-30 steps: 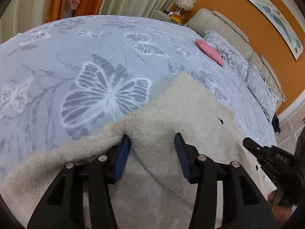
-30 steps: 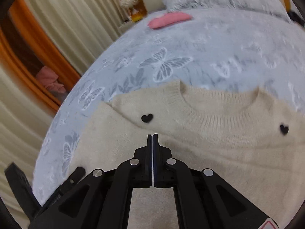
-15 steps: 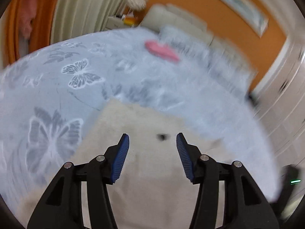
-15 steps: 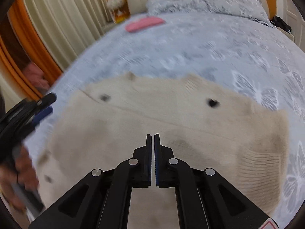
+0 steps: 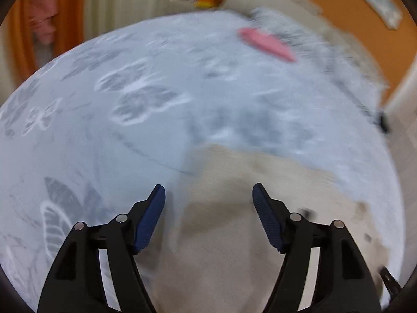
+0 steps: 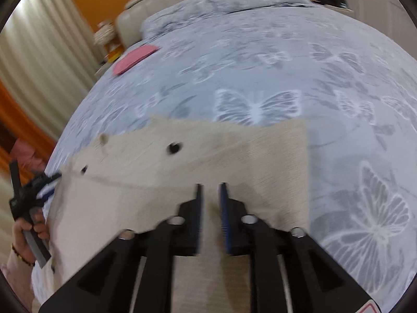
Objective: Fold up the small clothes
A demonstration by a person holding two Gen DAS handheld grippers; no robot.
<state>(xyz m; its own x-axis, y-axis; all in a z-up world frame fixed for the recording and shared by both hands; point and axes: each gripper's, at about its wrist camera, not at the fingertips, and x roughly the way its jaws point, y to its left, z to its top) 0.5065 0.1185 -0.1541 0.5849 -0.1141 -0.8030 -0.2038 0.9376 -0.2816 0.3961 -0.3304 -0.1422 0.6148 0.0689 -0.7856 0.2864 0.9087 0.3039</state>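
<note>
- We see the cream sweater [image 6: 161, 195] lying flat on the bed [image 6: 338, 78], apparently already partly folded; its long axis runs roughly 9 to 3 o'clock across the right wrist view.
- Right claw [image 6: 210, 190] sits over the sweater's near middle, jaws slightly parted with a narrow gap, nothing pinched between them; fabric shows through the gap.
- From the right claw, the bulk of the sweater spreads toward 9–10 o'clock; its straight right edge stands at about 2 o'clock, near.
- Left claw [image 5: 208, 195] is spread wide, empty, hovering above the sweater [image 5: 260, 208], which fills 12 to 4 o'clock in that view; bare bed [image 5: 104, 143] lies at 9–11 o'clock.
- In the right view the left claw shows at 9 o'clock, just beside the sweater's left edge, gripped by the person's left hand [image 6: 28, 230].
- Our guess: each claw is nearer its own side edge; next fold likely needs a pinch at an edge or corner.
- Both views are motion-blurred, so we cannot tell if either claw touches the fabric.
- Pink item [image 6: 135, 58] lies well apart at 11 o'clock, near the pillows.
</note>
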